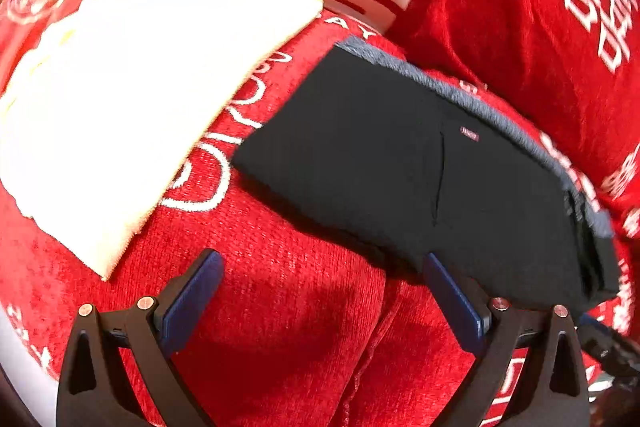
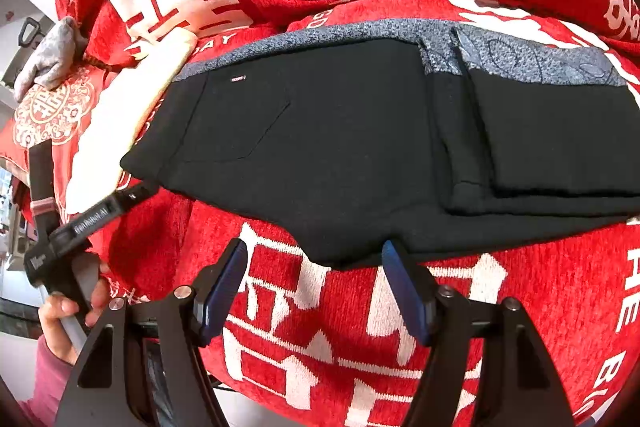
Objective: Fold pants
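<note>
The black pants [image 2: 340, 147] lie already folded on the red blanket [image 2: 520, 307], long axis running left to right, grey waistband on the far edge. The right tool [image 2: 314, 259] hovers just beside their near edge, jaws wide apart and empty. The left tool [image 1: 320, 267], equally spread and empty, sits off the left end, its right finger [image 1: 440, 275] beside the cloth. The right looks nearer. White lettering reads "DAY" [image 2: 222, 41]; a cream folded cloth [image 1: 140, 99] lies left.

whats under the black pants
The black pants lie on a red blanket with white lettering. Whatever print or object sits directly beneath them is covered.
</note>
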`<state>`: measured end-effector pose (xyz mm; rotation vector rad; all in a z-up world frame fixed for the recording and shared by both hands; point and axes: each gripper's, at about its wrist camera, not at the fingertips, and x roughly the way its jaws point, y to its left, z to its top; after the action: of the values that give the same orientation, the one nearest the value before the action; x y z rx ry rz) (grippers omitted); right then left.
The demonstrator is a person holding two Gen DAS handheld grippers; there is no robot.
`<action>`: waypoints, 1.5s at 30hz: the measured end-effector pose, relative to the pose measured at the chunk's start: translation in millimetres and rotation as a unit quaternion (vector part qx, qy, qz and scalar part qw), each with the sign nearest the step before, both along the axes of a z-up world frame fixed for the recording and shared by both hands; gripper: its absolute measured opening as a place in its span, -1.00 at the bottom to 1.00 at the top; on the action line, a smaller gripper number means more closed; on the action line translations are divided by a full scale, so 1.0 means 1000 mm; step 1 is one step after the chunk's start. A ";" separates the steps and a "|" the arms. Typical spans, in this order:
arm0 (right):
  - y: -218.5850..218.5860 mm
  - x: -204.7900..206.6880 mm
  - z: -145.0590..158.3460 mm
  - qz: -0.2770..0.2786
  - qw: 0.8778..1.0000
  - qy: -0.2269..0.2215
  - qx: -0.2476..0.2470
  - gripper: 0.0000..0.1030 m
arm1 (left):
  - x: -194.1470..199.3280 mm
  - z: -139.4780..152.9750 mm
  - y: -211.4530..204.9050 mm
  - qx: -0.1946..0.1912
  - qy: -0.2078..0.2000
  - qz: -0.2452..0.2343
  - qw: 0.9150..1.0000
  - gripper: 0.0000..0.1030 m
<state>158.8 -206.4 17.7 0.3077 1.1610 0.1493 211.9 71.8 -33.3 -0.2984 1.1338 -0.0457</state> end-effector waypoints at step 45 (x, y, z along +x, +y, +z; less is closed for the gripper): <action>0.019 0.071 0.075 0.078 0.995 -0.057 0.023 0.46 | 0.034 0.004 -0.071 0.089 -0.093 -0.031 0.991 -0.22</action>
<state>230.0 -187.3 93.0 0.2461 1.0701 0.3283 245.4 0.5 -29.0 -0.0980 0.9538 -0.0262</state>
